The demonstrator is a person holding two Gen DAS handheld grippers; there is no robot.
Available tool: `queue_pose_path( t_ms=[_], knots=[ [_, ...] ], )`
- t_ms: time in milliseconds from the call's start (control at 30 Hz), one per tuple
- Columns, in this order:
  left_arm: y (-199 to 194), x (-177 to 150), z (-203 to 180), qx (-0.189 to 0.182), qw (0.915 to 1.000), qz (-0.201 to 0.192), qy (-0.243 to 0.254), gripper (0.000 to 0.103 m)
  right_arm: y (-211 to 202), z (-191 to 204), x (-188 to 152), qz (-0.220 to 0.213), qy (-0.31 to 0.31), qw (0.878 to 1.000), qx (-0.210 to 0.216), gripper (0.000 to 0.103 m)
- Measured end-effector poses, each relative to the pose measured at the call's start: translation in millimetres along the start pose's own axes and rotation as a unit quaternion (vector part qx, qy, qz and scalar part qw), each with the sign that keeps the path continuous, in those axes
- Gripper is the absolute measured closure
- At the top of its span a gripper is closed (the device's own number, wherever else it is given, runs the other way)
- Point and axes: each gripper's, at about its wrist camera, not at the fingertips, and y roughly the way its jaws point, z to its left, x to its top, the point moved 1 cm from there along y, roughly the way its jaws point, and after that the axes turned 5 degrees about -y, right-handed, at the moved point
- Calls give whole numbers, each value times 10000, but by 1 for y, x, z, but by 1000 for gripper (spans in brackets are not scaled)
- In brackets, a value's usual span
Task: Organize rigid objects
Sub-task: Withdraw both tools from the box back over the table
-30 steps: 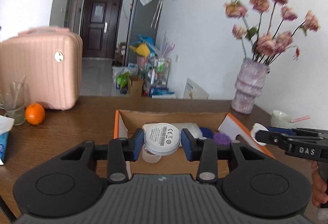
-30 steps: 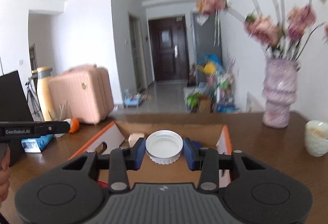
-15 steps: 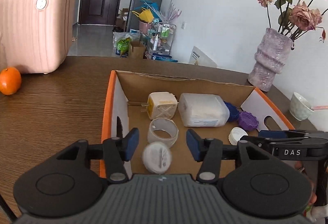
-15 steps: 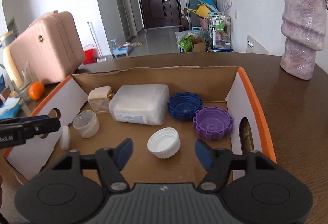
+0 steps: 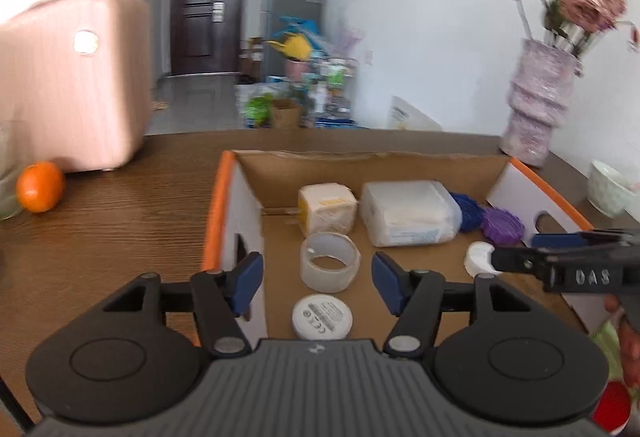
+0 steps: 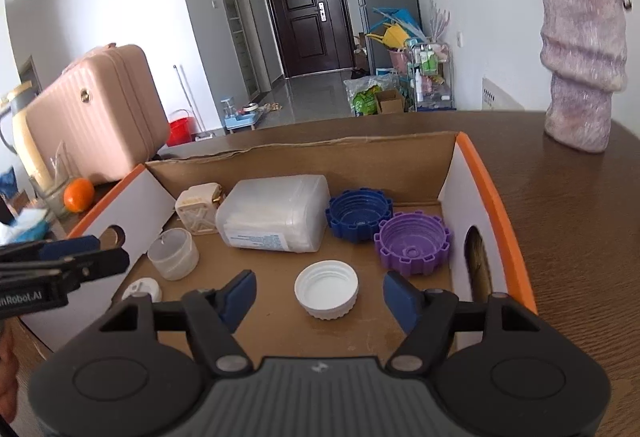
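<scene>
An orange-rimmed cardboard box [image 5: 216,205] [image 6: 496,197] lies on the wooden table. My left gripper [image 5: 318,283] hovers over its near left part, jaws opening, pads touching nothing; the white labelled disc [image 5: 322,317] lies on the floor just below, near a tape ring [image 5: 330,261]. My right gripper [image 6: 320,297] hangs over the near right part, jaws closing slightly; the white cap [image 6: 326,295] rests on the floor between the fingers, untouched. Further in lie a blue cap [image 6: 358,215], a purple cap [image 6: 414,241], a translucent plastic case [image 6: 276,213] and a beige plug [image 6: 196,213].
A pink suitcase [image 5: 72,85] and an orange [image 5: 40,187] stand left of the box. A purple vase [image 6: 580,77] with flowers is at the back right, a pale bowl [image 5: 610,193] beside it. A glass [image 6: 56,189] sits at the far left.
A second ago the left gripper held the white disc and the right held the white cap above the box. Both sank, opened, and the two pieces now lie on the box floor.
</scene>
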Motion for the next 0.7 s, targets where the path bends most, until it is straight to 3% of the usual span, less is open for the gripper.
queue_pose_path(
  t_ms=[67,133,200,400,467,700],
  knots=[
    [-34,4,-7,-118,9985,-519,120,35,-20,10,6,-224,-232,9994,-153,33],
    [-73,4,-12,-102,9945,-1016,223,27,-57,18,9,-727,-367,9967,-66,24],
    [-109,0,-15,-138,9906,-1334,254,26,-97,23,4,-1241,-328,9917,-115,16],
    [-211,-35,-20,58,9800,-1933,467,19,-203,51,-28,-2024,-889,9747,-341,12],
    [-239,-49,-21,155,9749,-2162,508,9,-233,59,-44,-2244,-1061,9677,-435,11],
    [-309,-112,-34,390,9673,-2441,574,3,-307,75,-109,-2511,-1176,9593,-540,11]
  ],
)
